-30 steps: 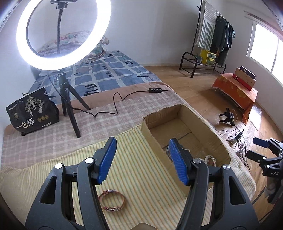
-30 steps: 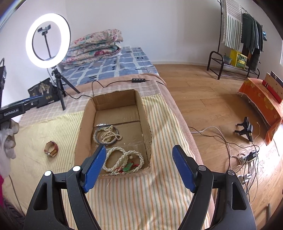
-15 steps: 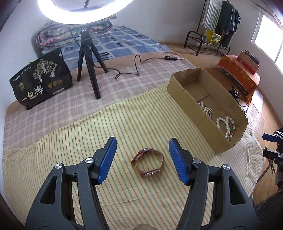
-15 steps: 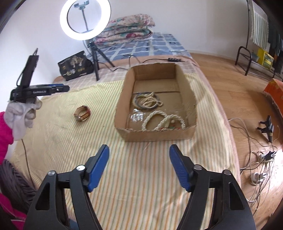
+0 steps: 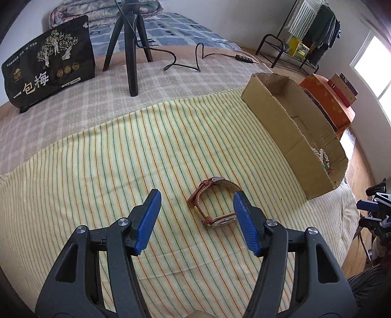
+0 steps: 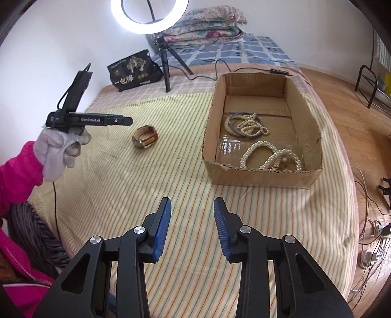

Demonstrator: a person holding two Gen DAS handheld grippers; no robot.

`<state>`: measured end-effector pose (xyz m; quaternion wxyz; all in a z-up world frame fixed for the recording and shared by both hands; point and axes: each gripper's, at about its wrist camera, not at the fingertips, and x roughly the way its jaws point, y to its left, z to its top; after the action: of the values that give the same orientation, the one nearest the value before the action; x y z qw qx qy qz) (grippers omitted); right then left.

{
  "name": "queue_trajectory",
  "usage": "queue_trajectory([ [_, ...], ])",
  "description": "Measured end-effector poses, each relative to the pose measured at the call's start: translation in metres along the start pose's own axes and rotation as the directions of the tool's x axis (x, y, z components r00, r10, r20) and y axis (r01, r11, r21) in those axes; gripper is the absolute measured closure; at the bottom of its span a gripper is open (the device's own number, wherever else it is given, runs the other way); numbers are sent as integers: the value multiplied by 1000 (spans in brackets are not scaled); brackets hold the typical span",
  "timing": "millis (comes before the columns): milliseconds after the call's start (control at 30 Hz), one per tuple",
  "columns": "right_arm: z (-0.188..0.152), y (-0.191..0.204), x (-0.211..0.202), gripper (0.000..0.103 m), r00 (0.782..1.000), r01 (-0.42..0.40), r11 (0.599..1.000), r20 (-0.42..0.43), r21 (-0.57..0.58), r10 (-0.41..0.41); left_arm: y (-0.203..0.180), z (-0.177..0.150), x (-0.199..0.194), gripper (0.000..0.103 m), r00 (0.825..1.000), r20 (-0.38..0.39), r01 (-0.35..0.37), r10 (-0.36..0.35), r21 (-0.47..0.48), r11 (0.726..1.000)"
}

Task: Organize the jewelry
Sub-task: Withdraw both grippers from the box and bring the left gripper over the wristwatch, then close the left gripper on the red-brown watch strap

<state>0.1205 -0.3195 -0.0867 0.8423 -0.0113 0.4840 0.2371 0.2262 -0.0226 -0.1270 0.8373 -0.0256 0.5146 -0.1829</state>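
Observation:
A brown leather-strap watch (image 5: 215, 203) lies on the striped cloth, also visible in the right wrist view (image 6: 144, 136). My left gripper (image 5: 196, 210) is open and empty, just above and short of the watch; it appears in the right wrist view (image 6: 107, 120) left of the watch. A cardboard box (image 6: 259, 176) holds pearl necklaces (image 6: 270, 156) and a dark bangle (image 6: 242, 124); it shows in the left wrist view (image 5: 288, 132) too. My right gripper (image 6: 192, 215) is open, partly narrowed and empty, over the cloth in front of the box.
A ring light on a tripod (image 6: 168, 63) and a black snack bag (image 5: 48, 66) stand behind the cloth, with a cable (image 5: 185, 63). Folded quilts (image 6: 205, 22) lie at the back. Cables and a power strip (image 6: 371, 244) lie on the floor at right.
My left gripper has swung from the box and dropped toward the watch. My right gripper has drawn back from the box and its jaws have narrowed.

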Motion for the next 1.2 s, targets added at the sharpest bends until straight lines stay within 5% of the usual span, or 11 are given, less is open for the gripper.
queue_trajectory([
  [467,1,7,30,74,998,-20,999,-53,-39,18,13,0,23,40,999,-37,24,-26,-35,999],
  [767,3,11,34,75,998,-13,998,-57,-63,9,9,-3,40,61,997,-78,28,-29,-10,1000],
  [833,3,12,35,75,998,-13,998,-59,-65,9,8,-5,41,80,995,-91,39,-39,-2,999],
  [1200,5,16,37,75,998,-8,997,-63,-82,3,0,-19,39,91,995,-94,23,-19,50,998],
])
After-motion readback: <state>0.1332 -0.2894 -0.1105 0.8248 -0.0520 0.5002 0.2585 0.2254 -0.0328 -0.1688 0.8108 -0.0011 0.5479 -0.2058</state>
